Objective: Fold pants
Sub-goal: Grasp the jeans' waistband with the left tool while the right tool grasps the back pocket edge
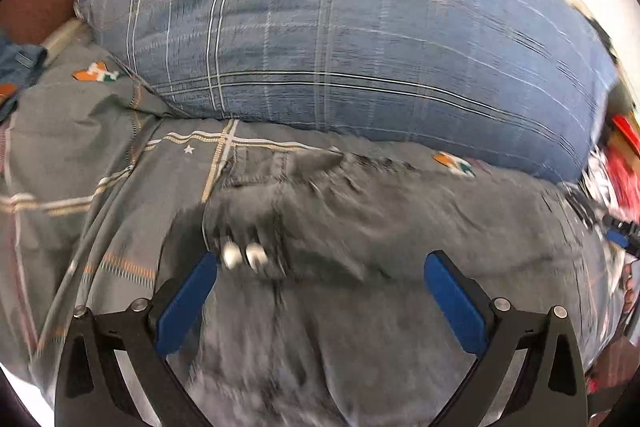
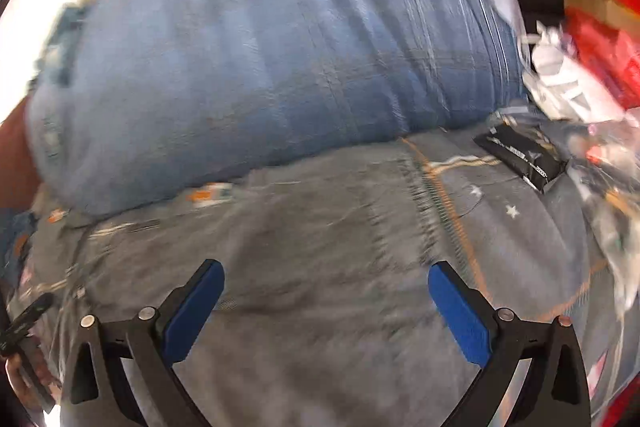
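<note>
1. Grey pants (image 1: pixel 320 227) lie spread on a bed, on a grey plaid bedsheet (image 1: pixel 80 147) with small stars. They sit directly under and ahead of the left tool (image 1: pixel 320 279); two metal buttons (image 1: pixel 244 255) at the waistband lie just beside its left finger.
2. In the right wrist view, grey cloth fills the ground below the right tool (image 2: pixel 326 291); probably the pants, though blur makes the edge hard to tell from the sheet.
3. A blue plaid pillow (image 1: pixel 360 27) lies beyond the pants. A black packet (image 2: pixel 520 157) rests on the sheet to the far right, beside a blurred red and white clutter.
4. Both views are motion-smeared; the pant legs are cut off.
5. Both tools stand wide apart at the fingers, holding nothing.
</note>
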